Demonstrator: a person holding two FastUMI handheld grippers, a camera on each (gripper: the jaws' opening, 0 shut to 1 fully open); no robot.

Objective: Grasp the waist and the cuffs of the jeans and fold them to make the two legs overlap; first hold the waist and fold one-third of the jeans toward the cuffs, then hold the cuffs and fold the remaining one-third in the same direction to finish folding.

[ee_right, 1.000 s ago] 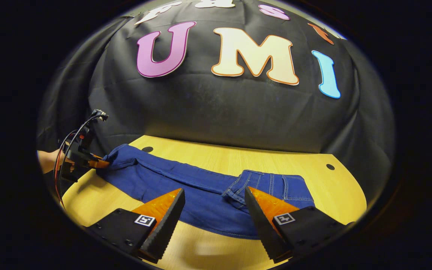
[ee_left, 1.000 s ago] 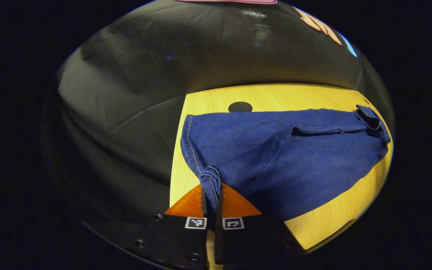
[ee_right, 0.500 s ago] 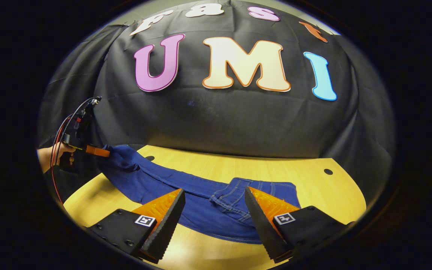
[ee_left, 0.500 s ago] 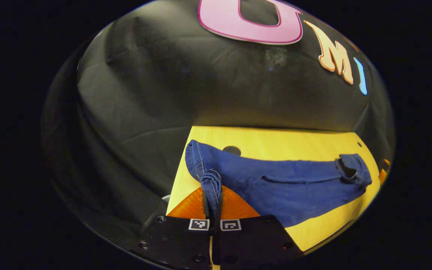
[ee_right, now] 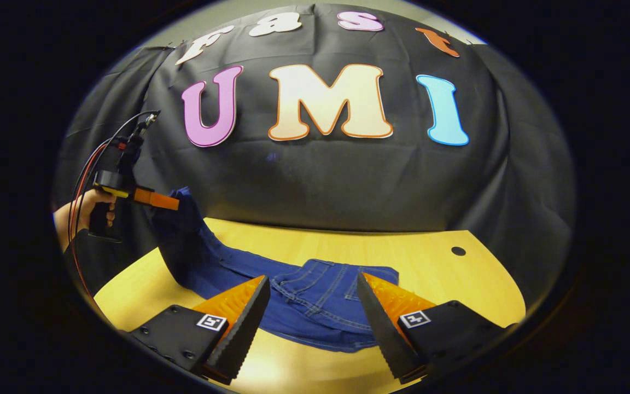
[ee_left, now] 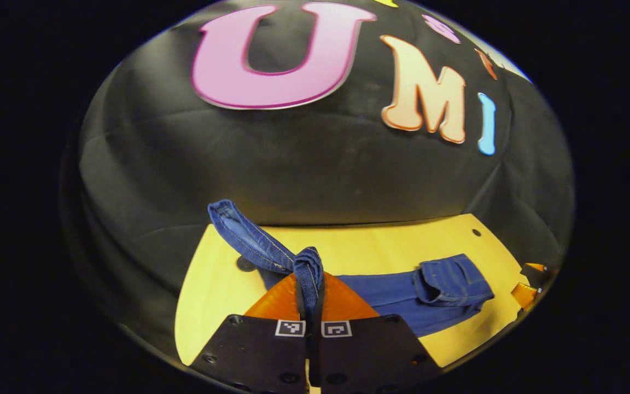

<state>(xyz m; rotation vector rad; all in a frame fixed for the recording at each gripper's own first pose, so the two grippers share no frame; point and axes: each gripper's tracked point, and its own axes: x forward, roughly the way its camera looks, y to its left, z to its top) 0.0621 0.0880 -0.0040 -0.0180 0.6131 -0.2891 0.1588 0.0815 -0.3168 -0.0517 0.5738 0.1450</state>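
Blue jeans (ee_right: 315, 298) lie folded lengthwise across the yellow wooden table (ee_right: 446, 284), with the folded waist part (ee_left: 451, 280) at the right end. My left gripper (ee_left: 308, 290) is shut on the cuffs (ee_left: 249, 241), which hang lifted above the table's left end. The right gripper view has that left gripper (ee_right: 153, 198) in a hand (ee_right: 82, 210), with the legs draping down from it. My right gripper (ee_right: 312, 317) hovers open just in front of the waist part, nothing between its fingers. The right gripper (ee_left: 531, 279) also appears by the waist end.
A small dark hole (ee_right: 458, 251) sits in the table's back right corner and another hole (ee_left: 246, 264) lies under the lifted cuffs. Red and black cables (ee_right: 93, 164) trail from the left gripper. Bare wood lies behind the jeans.
The left gripper has raised the cuffs off the table and swung them up and inward, so the legs now hang from it. The right gripper stayed open, hovering near the waist.
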